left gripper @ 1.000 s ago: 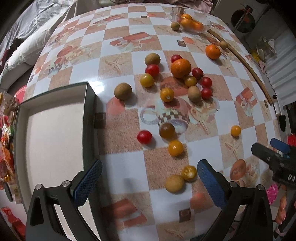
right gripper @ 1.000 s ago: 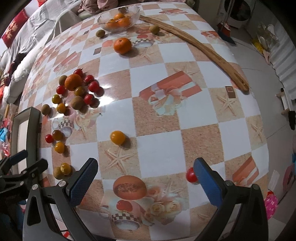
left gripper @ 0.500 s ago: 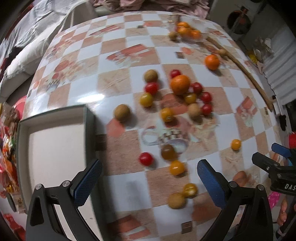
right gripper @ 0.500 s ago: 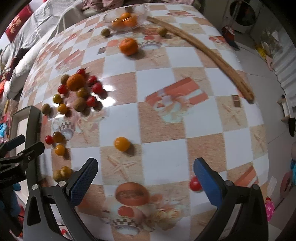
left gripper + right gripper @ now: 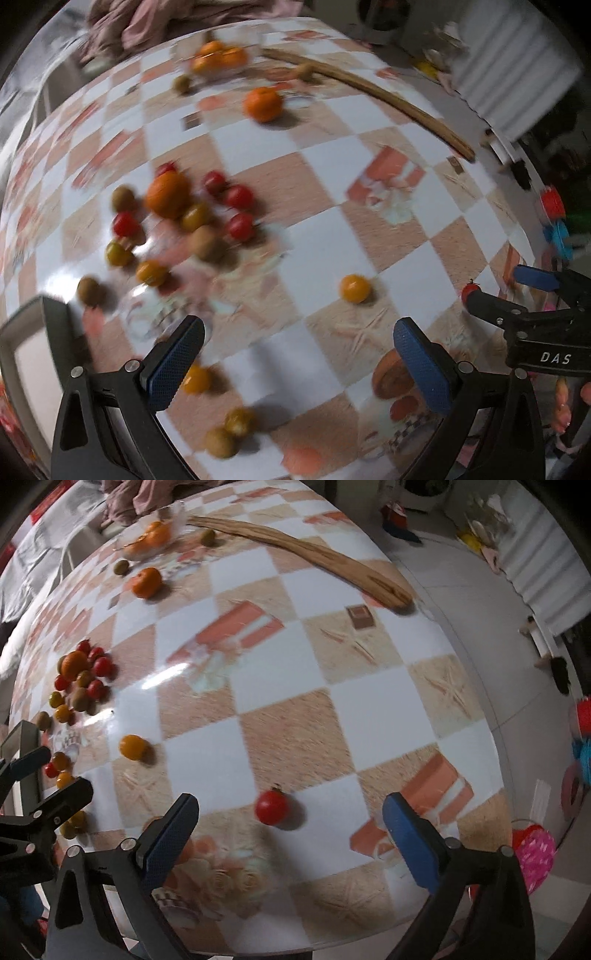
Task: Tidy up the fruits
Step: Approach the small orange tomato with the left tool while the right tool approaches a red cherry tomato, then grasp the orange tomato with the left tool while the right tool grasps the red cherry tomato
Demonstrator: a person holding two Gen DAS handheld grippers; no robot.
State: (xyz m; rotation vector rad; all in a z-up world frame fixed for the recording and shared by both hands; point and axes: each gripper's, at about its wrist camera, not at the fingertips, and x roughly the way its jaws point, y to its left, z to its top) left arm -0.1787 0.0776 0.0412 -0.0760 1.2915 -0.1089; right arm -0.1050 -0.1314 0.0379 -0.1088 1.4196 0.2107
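A round desk [image 5: 295,686] with a checked orange-and-white cover fills both views; a bed with rumpled cloth lies beyond its far edge and pale floor lies to the right. The left hand-held gripper [image 5: 299,354] hovers low over the near left part of the desk, fingers spread wide and holding nothing. The right hand-held gripper [image 5: 291,834] hovers over the near right part, also spread and empty, with one red tomato [image 5: 271,807] on the desk just ahead, between its fingers. The middle and right of the desk are bare cover up to the rim. A long wooden stick [image 5: 306,550] lies along the far right edge. A tray [image 5: 33,350] sits at the near left edge. Fruit count: one cluster [image 5: 81,675] at the left of about a dozen small red, yellow and brown fruits around one orange; one lone yellow fruit [image 5: 132,746]; one tangerine [image 5: 147,582] farther off; a glass bowl [image 5: 151,539] of oranges at the far edge. The left view is motion-blurred.
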